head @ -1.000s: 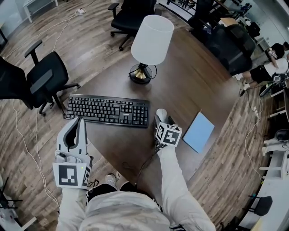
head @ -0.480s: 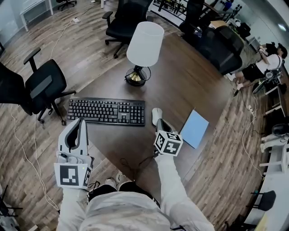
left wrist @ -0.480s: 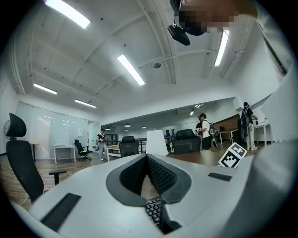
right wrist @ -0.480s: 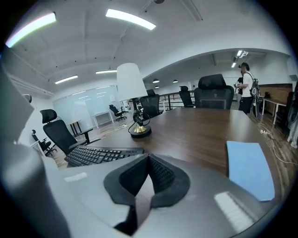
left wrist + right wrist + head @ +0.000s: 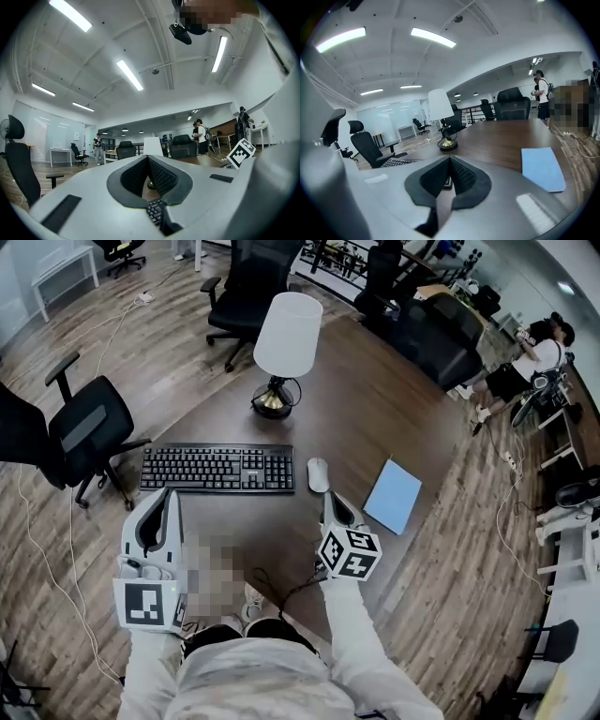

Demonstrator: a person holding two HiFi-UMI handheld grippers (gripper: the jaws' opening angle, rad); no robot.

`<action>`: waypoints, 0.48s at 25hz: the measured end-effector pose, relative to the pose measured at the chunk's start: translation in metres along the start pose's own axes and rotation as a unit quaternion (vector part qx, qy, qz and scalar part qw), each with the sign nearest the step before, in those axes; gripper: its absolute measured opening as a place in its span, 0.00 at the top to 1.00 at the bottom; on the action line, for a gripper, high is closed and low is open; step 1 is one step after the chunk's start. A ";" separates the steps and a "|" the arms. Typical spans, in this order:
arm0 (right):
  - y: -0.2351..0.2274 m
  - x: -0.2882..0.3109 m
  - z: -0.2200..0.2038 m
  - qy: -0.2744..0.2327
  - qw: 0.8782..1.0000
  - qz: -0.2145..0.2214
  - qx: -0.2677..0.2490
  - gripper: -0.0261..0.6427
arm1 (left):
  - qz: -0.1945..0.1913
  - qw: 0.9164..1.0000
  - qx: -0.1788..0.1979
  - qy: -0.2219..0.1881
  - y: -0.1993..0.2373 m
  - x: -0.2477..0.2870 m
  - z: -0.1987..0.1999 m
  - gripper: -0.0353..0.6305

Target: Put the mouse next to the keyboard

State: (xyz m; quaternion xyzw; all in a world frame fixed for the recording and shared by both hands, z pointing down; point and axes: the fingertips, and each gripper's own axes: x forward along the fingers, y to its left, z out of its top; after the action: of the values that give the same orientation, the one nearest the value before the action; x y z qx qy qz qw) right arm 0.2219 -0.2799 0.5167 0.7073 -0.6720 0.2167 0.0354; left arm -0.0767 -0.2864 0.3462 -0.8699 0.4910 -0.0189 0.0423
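Note:
The pale mouse (image 5: 319, 474) lies on the dark wooden table (image 5: 394, 409), just off the right end of the black keyboard (image 5: 217, 470), with nothing touching it. My right gripper (image 5: 330, 497) hovers a little nearer to me than the mouse, shut and empty; in the right gripper view its pads (image 5: 457, 171) meet with nothing between them. My left gripper (image 5: 169, 492) hangs at the table's near edge below the keyboard's left end, also shut and empty. The left gripper view shows keyboard keys (image 5: 154, 211) beneath its closed jaws.
A white-shaded lamp (image 5: 286, 334) stands behind the keyboard, and a blue notebook (image 5: 392, 496) lies right of the mouse. A black office chair (image 5: 80, 432) stands left of the table and others behind it. People stand at the far right (image 5: 525, 362).
My right gripper has let go of the mouse, shut, and drawn back toward me and upward. The mouse stays beside the keyboard. The left gripper has barely shifted in the picture.

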 end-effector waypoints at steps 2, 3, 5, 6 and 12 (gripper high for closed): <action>0.006 -0.015 0.005 -0.014 1.000 0.005 0.001 0.95 | -0.006 1.000 0.000 -0.005 -0.004 -0.007 0.004 0.94; 0.009 -0.022 0.008 -0.021 1.000 0.008 0.000 0.95 | -0.008 1.000 0.001 -0.007 -0.005 -0.011 0.006 0.94; 0.016 -0.036 0.013 -0.033 0.999 0.014 -0.007 0.95 | -0.015 1.000 0.001 -0.012 -0.009 -0.018 0.010 0.94; 0.021 -0.043 0.015 -0.039 0.999 0.016 -0.013 0.95 | -0.017 1.000 0.002 -0.014 -0.010 -0.021 0.011 0.94; 0.045 -0.083 0.028 -0.066 0.996 0.013 -0.057 0.95 | -0.032 0.999 0.002 -0.025 -0.016 -0.044 0.021 0.94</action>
State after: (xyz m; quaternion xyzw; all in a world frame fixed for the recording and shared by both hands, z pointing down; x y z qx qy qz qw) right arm 0.1855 -0.2157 0.4515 0.7084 -0.6929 0.1315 0.0286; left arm -0.0846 -0.2395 0.3269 -0.8852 0.4618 0.0007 0.0562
